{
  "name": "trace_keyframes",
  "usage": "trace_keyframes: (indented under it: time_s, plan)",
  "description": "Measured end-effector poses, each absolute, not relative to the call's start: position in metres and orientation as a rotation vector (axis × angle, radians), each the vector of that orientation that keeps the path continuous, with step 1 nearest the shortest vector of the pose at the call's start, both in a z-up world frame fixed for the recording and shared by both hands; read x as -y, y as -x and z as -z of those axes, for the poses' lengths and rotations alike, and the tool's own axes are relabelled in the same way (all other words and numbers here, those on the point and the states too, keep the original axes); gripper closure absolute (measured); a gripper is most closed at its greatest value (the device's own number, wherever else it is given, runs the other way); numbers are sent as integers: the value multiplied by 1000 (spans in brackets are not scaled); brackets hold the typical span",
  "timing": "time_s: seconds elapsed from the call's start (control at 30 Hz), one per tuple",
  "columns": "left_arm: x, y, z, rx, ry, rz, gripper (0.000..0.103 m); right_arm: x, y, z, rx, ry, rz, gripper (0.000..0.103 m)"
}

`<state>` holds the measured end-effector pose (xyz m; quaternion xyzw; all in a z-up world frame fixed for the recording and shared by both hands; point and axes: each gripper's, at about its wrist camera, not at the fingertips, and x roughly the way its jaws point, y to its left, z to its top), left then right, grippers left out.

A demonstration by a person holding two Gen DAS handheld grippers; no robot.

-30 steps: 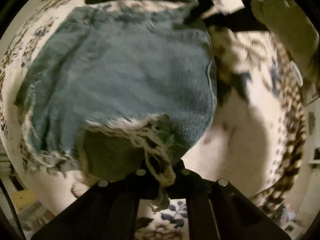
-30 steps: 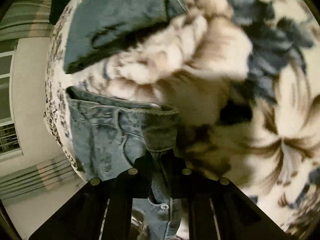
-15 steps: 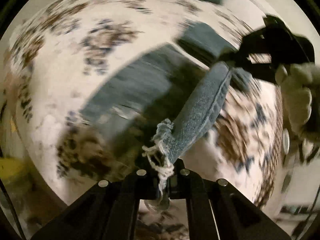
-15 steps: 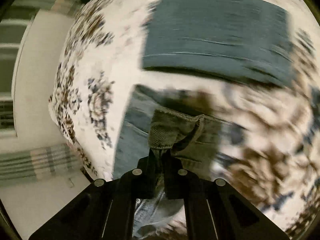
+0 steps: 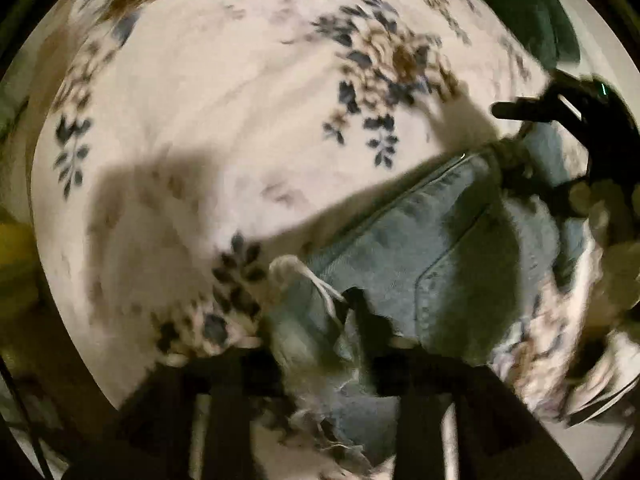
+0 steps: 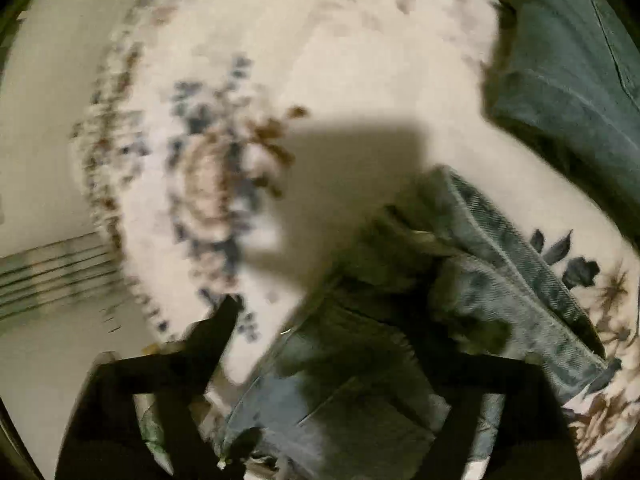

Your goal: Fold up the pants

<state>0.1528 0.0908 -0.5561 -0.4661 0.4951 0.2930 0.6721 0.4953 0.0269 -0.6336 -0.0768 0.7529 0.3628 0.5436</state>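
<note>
The light blue jeans (image 5: 432, 256) lie on the floral bedsheet (image 5: 224, 92), frayed hem nearest me. My left gripper (image 5: 320, 344) has its jaws apart, with the frayed hem (image 5: 304, 280) lying loose between them. In the right wrist view the jeans' waistband (image 6: 492, 248) is bunched on the sheet. My right gripper (image 6: 336, 344) has its jaws wide apart over the denim (image 6: 352, 400), gripping nothing. The right gripper also shows in the left wrist view (image 5: 568, 112), at the far end of the jeans. Both views are blurred.
A darker folded garment (image 6: 576, 80) lies at the upper right of the right wrist view. It also shows as a dark green shape in the left wrist view (image 5: 536, 12). The bed edge and a wall (image 6: 48, 208) are on the left.
Both grippers carried the jeans over and down onto the sheet, then opened. The hem and the waistband, pinched half a second ago, now lie released.
</note>
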Motion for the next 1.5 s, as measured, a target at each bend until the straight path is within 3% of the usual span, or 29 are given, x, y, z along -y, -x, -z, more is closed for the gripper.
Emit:
trace_keyframes:
  time_s: [0.07, 0.3, 0.47, 0.6, 0.83, 0.87, 0.9, 0.93, 1.0, 1.1, 1.33, 1.37, 1.43, 1.5]
  plan:
    - [-84, -135, 546, -1085, 1117, -713, 1, -15, -495, 617, -1778, 167, -893, 14]
    - [-27, -89, 544, -981, 1532, -727, 2, 80, -504, 587, -1718, 168, -839, 13]
    - [26, -113, 596, -818, 1973, -597, 3, 144, -511, 628, -1799, 96, -743, 13]
    - [25, -126, 634, -633, 2134, -637, 3, 162, -512, 658, -1841, -29, -757, 13]
    - [15, -123, 668, -490, 2293, -755, 3, 166, -525, 707, -1849, -262, -793, 13]
    - [15, -123, 665, -489, 2286, -775, 10, 164, -526, 709, -1831, -277, -805, 14]
    - [14, -124, 661, -505, 2266, -801, 27, 162, -528, 708, -1795, -306, -817, 28]
    - [14, -124, 656, -527, 2234, -826, 36, 159, -527, 708, -1781, -308, -822, 46]
    - [18, -121, 650, -575, 2177, -837, 67, 158, -525, 704, -1759, -293, -814, 54]
    - [8, -121, 633, -620, 2046, -795, 85, 171, -522, 689, -1736, -324, -819, 66]
    - [-26, -106, 566, -666, 1670, -693, 91, 235, -476, 654, -1737, -451, -758, 70]
    - [-26, -100, 566, -663, 1660, -687, 88, 245, -467, 656, -1746, -458, -739, 70]
    - [-20, -89, 580, -643, 1716, -696, 81, 259, -450, 667, -1774, -429, -715, 56]
    - [-1, -76, 618, -599, 1857, -690, 62, 274, -445, 687, -1814, -435, -671, 45]
